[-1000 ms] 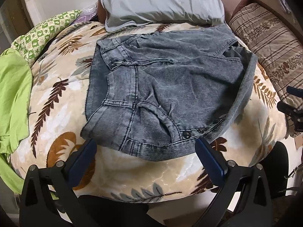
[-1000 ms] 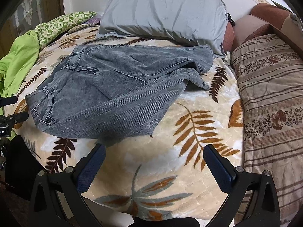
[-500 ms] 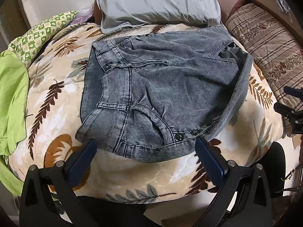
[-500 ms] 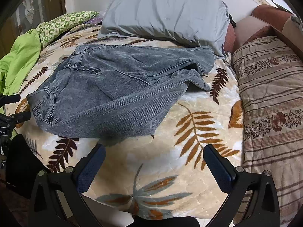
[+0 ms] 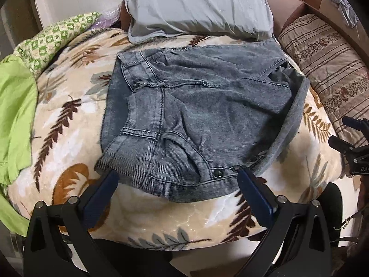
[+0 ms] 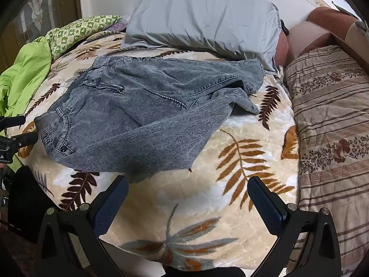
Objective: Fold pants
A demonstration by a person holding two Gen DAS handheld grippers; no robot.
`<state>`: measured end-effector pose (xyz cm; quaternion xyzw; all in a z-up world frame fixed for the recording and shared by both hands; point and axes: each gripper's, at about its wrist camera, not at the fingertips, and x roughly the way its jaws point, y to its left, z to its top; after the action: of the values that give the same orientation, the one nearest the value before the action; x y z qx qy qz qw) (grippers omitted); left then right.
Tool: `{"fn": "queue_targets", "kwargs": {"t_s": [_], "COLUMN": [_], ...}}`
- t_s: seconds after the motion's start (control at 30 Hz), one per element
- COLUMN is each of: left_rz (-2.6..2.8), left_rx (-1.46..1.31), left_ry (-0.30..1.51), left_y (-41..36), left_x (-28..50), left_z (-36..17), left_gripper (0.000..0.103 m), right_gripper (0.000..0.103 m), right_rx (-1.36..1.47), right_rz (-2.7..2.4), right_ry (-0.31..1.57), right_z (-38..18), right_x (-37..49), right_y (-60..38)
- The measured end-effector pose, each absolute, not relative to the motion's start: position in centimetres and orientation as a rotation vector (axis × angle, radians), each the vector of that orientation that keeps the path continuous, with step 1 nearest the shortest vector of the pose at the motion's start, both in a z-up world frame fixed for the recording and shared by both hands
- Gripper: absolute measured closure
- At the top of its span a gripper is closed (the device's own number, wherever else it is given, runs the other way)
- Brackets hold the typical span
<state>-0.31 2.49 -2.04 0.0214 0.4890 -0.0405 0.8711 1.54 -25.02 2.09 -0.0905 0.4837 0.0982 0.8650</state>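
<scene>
- Folded grey washed-denim pants (image 5: 196, 120) lie on a bed covered by a cream plush blanket with brown and grey leaf print (image 5: 69, 138). All locations below are given relative to the pants.
- Pants, left wrist view: the waistband with 1 dark metal button (image 5: 218, 173) forms the near edge; a pocket opening curves just above the button.
- Pants, right wrist view (image 6: 143, 115): the folded leg section runs from the waistband toward the far right, and its hem end rests just short of the pillow.
- Left tongs (image 5: 177, 182): spread wide, holding nothing. The 2 blue-padded fingertips (image 5: 108, 184) sit at the near waistband edge, 1 at each side of the button area. Whether the pads touch the cloth cannot be told.
- Right tongs (image 6: 186, 189): spread wide, holding nothing. They hang over bare blanket on the near side of the pants; the left pad lies just beside the lower fold edge.
- Light grey rectangular pillow (image 6: 207, 20): beyond the pants, at the head of the bed, touching or nearly touching the far hem.
- Lime-green cloth (image 5: 16, 120): left of the pants, at the blanket edge, well apart.
- Green-and-white patterned cushion (image 6: 78, 30): far left of the pants.
- Beige quilt with brown stripes and floral bands (image 6: 329, 120): right of the pants, beside the blanket.
</scene>
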Motion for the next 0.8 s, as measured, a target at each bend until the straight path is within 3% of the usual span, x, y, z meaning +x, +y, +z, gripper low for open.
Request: {"fn": "queue_targets", "kwargs": {"t_s": [0.8], "left_rz": [-0.083], "left_rx": [0.078], "left_ry": [1.036], "left_y": [1.8], "left_x": [0.2], "left_z": [-2.5], "left_gripper": [0.0], "right_gripper": [0.0], "right_rx": [-0.16], "right_rz": [0.195], "right_ry": [1.027], "right_z": [1.5], "right_x": [2.0], "right_y": [-25.8]}}
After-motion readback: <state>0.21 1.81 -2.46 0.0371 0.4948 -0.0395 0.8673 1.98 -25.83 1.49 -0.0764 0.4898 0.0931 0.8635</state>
